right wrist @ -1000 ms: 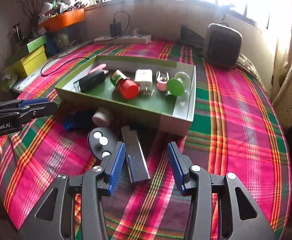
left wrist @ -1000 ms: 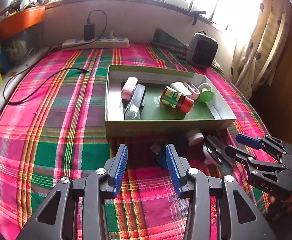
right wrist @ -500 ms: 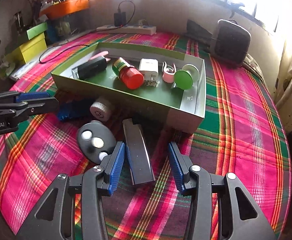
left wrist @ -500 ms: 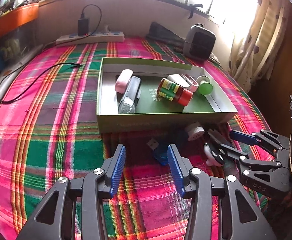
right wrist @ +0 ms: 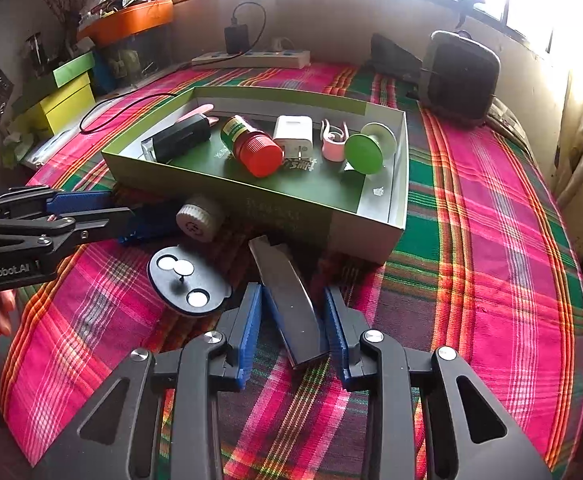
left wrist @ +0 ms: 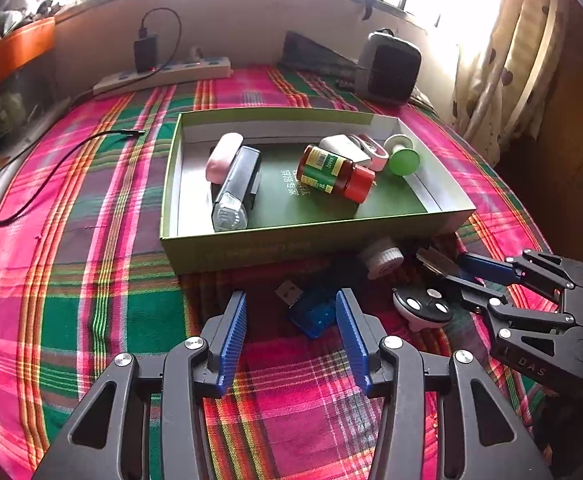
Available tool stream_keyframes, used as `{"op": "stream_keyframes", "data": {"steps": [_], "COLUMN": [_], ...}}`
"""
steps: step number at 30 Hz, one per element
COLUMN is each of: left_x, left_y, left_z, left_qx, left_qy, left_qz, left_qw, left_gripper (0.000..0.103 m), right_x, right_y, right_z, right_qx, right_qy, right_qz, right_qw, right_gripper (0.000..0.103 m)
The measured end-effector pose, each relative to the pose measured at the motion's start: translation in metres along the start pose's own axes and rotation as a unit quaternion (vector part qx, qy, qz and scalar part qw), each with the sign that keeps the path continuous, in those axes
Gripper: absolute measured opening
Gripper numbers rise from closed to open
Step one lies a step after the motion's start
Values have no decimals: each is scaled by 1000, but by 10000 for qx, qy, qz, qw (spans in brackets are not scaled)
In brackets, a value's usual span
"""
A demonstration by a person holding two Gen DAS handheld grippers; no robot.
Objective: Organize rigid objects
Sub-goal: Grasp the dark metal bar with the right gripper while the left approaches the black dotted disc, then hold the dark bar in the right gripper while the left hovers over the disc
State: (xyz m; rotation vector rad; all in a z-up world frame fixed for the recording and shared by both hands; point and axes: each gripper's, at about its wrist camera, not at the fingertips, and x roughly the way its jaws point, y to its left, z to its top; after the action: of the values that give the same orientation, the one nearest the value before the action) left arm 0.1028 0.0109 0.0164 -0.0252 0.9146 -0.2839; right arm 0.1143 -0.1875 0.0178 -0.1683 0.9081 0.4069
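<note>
Where the green box (left wrist: 227, 254) throws its shadow on the near side, several things are hard to make out: the white ribbed cap (right wrist: 199, 218) lies half in the dark against the box wall, and the blue USB stick (left wrist: 311, 314) shows only partly in the right wrist view, behind the left gripper (left wrist: 291, 332). That gripper stands with its fingers wide, the stick lying on the cloth between the tips, apart from both pads. The right gripper (right wrist: 293, 330) is also spread, its fingers to either side of the dark flat bar (right wrist: 291, 300); whether the pads touch the bar cannot be told, and the bar's near end is cut off by them. Just left of the bar lies the black oval disc (right wrist: 187, 280) with three silver buttons.

Inside the box lie a red-capped bottle (right wrist: 251, 144), a black case (left wrist: 235, 188) partly covering a pink case (left wrist: 223, 156), a white charger (right wrist: 293, 134), a pink clip (right wrist: 333, 142) and a green spool (right wrist: 365, 152).

Everything rests on a pink and green plaid cloth (left wrist: 71, 240). Farther back are a power strip (left wrist: 163, 76) with a black adapter, a small dark heater (right wrist: 457, 76), a bright overexposed window, a curtain (left wrist: 503, 52) and an orange tray (right wrist: 131, 20) of blurred clutter.
</note>
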Motion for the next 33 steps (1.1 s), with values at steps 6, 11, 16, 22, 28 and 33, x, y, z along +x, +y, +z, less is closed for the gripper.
{"op": "stream_keyframes", "data": {"steps": [6,11,16,22,28,33], "left_x": [4,10,13,16,21,16], "left_y": [-7,-15,-22,-29,-37,-40], "left_z": [6,10,12,14,13,3], "left_qx": [207,423,592,805,1104,1092], "left_qy": [40,118,121,138,219,333], "left_qz": [2,49,122,206,280,69], "left_qw": [9998,9990,9981,9964,9933,9934], "left_gripper": [46,47,47,47,47,47], "right_x": [-2,-4,-6,-9,-9,-10], "right_y": [0,-2,-8,-16,-17,-19], "right_z": [-2,-4,-7,-10,-9,-10], "right_qx": [-42,-32,71,194,240,288], "right_qy": [-9,-6,-18,-33,-46,-54], "right_qz": [75,81,69,79,114,151], "right_qw": [10000,10000,9999,9998,9996,9995], "right_gripper": [25,24,24,24,24,24]}}
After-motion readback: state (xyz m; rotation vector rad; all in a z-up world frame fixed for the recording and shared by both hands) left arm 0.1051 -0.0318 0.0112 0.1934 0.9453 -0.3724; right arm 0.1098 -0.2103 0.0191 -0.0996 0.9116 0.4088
